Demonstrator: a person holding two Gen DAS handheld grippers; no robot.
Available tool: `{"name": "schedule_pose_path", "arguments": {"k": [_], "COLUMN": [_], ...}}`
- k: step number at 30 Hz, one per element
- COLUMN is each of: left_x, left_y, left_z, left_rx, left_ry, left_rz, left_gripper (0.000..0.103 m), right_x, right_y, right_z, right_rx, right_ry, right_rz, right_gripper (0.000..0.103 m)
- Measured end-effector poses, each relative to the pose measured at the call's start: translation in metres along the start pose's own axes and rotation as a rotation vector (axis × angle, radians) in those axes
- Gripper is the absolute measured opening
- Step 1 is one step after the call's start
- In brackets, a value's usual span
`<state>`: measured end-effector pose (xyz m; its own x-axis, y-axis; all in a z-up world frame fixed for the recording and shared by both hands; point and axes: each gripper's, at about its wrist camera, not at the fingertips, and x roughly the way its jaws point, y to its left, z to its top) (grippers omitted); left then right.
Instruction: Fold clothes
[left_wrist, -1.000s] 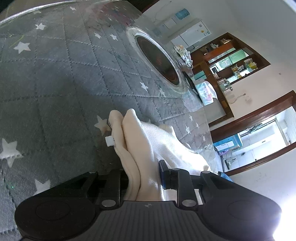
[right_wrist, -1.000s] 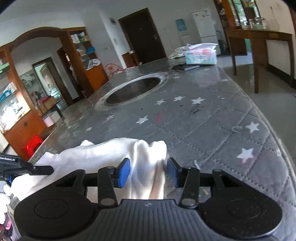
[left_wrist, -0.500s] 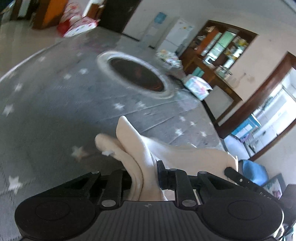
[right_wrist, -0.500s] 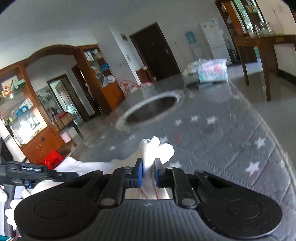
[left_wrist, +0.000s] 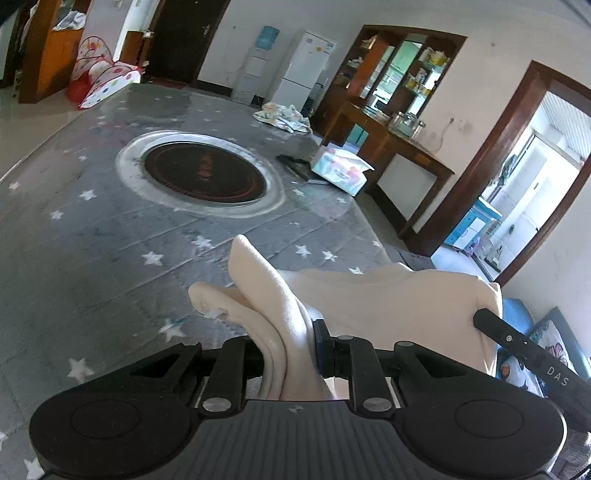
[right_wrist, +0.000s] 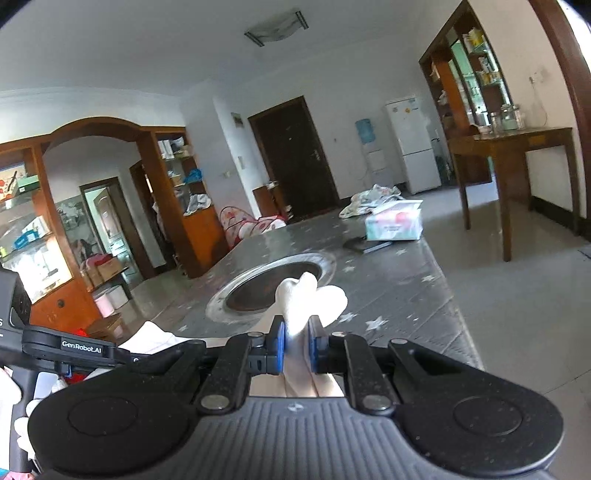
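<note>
A cream garment hangs stretched between both grippers above the grey star-patterned table cover. My left gripper is shut on a bunched fold of it, whose loose ends stick out past the fingers. The cloth runs right to the right gripper's black body. In the right wrist view my right gripper is shut on another bunch of the garment between its blue pads. The left gripper's body shows at the left, with cloth beside it.
A round metal-rimmed recess sits mid-table. At the far end lie a tissue pack, a dark flat item and a crumpled cloth. A wooden side table stands beyond the table's right edge.
My right gripper closed on the garment's edge. Both grippers then rose, lifting the cloth off the table. The left gripper rolled so that its view now stands level.
</note>
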<state>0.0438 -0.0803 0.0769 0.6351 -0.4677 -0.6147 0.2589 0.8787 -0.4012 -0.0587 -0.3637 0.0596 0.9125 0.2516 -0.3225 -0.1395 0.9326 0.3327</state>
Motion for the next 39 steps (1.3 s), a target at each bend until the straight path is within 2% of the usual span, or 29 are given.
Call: {"name": "schedule_pose_path", "arguments": {"k": [4, 7, 8, 14, 17, 20, 30, 34, 35, 36, 37, 39], "left_x": [0.007, 0.011, 0.012, 0.025, 0.027, 0.03, 0.04, 0.043, 0.044, 0.045, 0.045, 0.044], "left_y": [-0.014, -0.023, -0.026, -0.027, -0.017, -0.009, 0.008, 0.011, 0.012, 0.012, 0.012, 0.011], "left_z": [0.001, 0.003, 0.004, 0.002, -0.001, -0.004, -0.01, -0.013, -0.013, -0.013, -0.013, -0.012], "left_rx": [0.026, 0.05, 0.057, 0.091, 0.069, 0.05, 0.015, 0.011, 0.011, 0.011, 0.013, 0.021], "left_ry": [0.01, 0.013, 0.012, 0.031, 0.043, 0.051, 0.081, 0.092, 0.094, 0.096, 0.097, 0.096], "left_rz": [0.001, 0.009, 0.015, 0.061, 0.07, 0.082, 0.103, 0.111, 0.114, 0.116, 0.118, 0.119], "left_gripper": [0.019, 0.019, 0.019, 0.019, 0.019, 0.019, 0.019, 0.019, 0.019, 0.019, 0.019, 0.019], "right_x": [-0.003, -0.006, -0.006, -0.003, 0.001, 0.009, 0.054, 0.064, 0.066, 0.07, 0.073, 0.075], "right_y": [-0.008, -0.013, -0.014, -0.02, -0.025, -0.033, -0.064, -0.066, -0.063, -0.06, -0.057, -0.049], "right_z": [0.005, 0.01, 0.012, 0.01, 0.002, -0.009, -0.044, -0.054, -0.055, -0.056, -0.056, -0.054], "right_rx": [0.004, 0.002, -0.001, -0.003, 0.0, 0.008, 0.074, 0.11, 0.102, 0.098, 0.1, 0.075], "right_ry": [-0.011, -0.024, -0.027, -0.015, 0.02, 0.069, 0.212, 0.229, 0.231, 0.242, 0.256, 0.252], "right_rz": [-0.024, -0.036, -0.038, -0.076, -0.098, -0.124, -0.19, -0.152, -0.142, -0.125, -0.104, -0.097], "right_gripper": [0.011, 0.006, 0.001, 0.002, 0.01, 0.037, 0.047, 0.045, 0.041, 0.024, 0.017, 0.012]}}
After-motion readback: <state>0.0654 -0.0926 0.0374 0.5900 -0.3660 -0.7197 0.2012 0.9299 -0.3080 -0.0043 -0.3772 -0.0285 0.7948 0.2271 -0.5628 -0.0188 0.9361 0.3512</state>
